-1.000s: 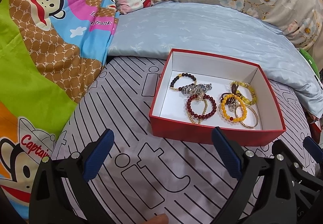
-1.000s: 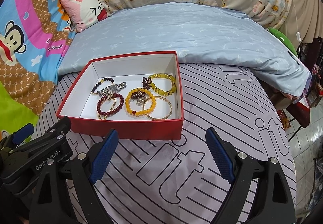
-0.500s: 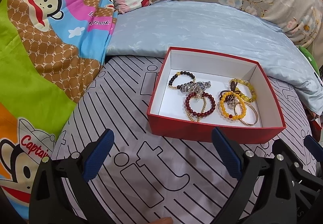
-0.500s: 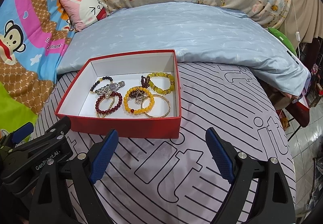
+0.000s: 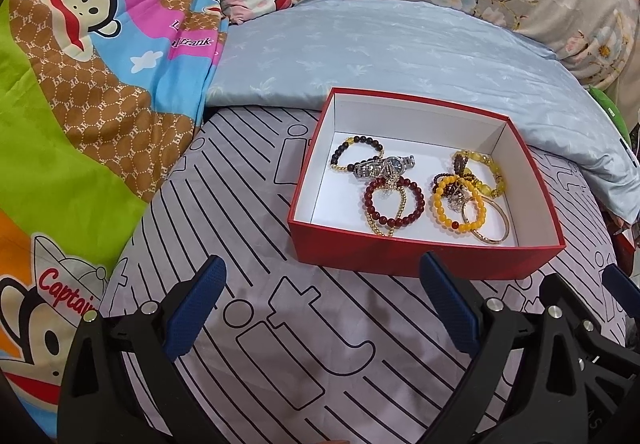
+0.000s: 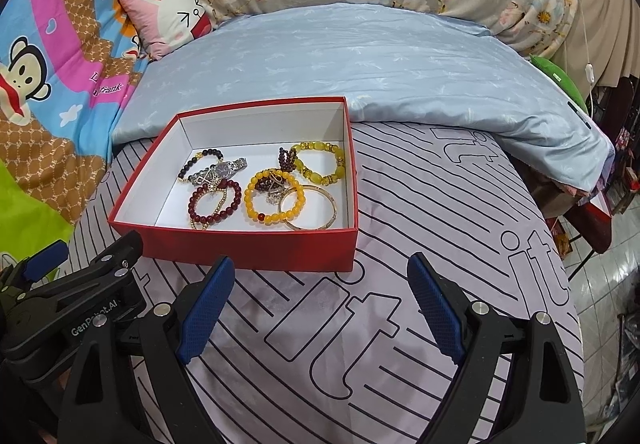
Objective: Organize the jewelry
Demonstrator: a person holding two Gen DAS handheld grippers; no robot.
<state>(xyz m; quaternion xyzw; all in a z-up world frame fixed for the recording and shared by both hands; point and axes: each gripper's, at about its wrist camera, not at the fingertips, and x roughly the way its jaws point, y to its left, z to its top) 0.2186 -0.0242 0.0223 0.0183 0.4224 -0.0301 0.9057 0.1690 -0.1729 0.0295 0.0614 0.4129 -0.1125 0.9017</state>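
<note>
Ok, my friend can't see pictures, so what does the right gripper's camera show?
A red box sits on a striped bedsheet, holding a silver watch, a dark red bead bracelet, an orange bead bracelet, a yellow bead bracelet and a gold bangle. The right gripper hangs open and empty in front.

Overlapping bracelets hid part of the small charm cluster (image 5: 456,197) in the red box (image 5: 424,260), the silver watch (image 5: 384,165) dial was too small to read, and the left gripper (image 6: 44,264) was cut off at the right-wrist frame's edge.
</note>
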